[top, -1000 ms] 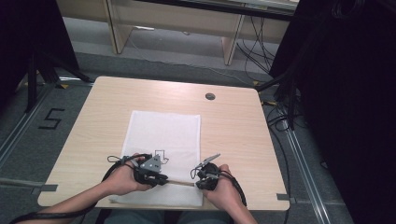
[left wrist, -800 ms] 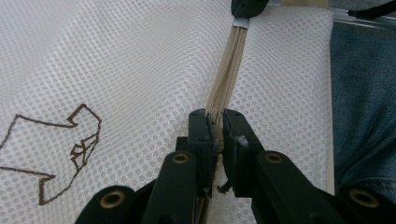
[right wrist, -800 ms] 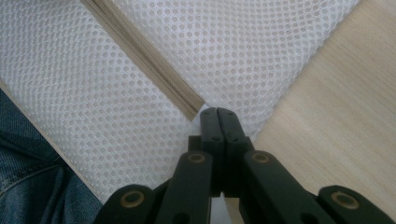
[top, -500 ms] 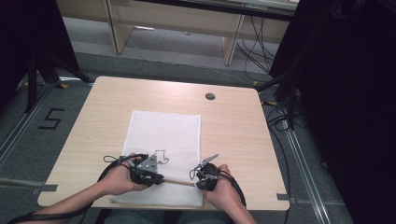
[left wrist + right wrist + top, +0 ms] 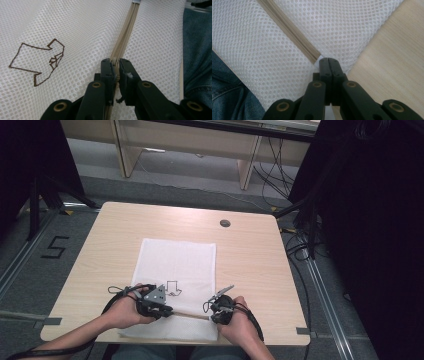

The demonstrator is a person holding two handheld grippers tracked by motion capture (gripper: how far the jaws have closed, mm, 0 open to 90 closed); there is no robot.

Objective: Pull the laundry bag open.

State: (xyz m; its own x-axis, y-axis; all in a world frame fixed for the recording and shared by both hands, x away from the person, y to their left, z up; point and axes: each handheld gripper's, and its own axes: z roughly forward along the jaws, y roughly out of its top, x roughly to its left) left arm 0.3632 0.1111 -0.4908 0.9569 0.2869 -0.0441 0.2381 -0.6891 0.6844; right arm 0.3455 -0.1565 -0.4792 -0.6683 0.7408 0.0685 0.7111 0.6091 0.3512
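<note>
Almost nothing has moved: the left gripper still pinches the beige zipper of the white mesh bag; the right gripper stays clamped on its corner, so unzipping hasn't advanced.

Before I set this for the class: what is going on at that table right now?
A person seated at a wooden table works on a white mesh bag with a hand-held gripper in each hand. The left gripper is shut on the zipper, apparently at its slider. The right gripper pinches the bag's edge at the end of the zipper, near the table's front edge. The beige zipper runs between the two grippers along the bag's near side. It looks like a zipping or unzipping step, with one end held steady.
</note>
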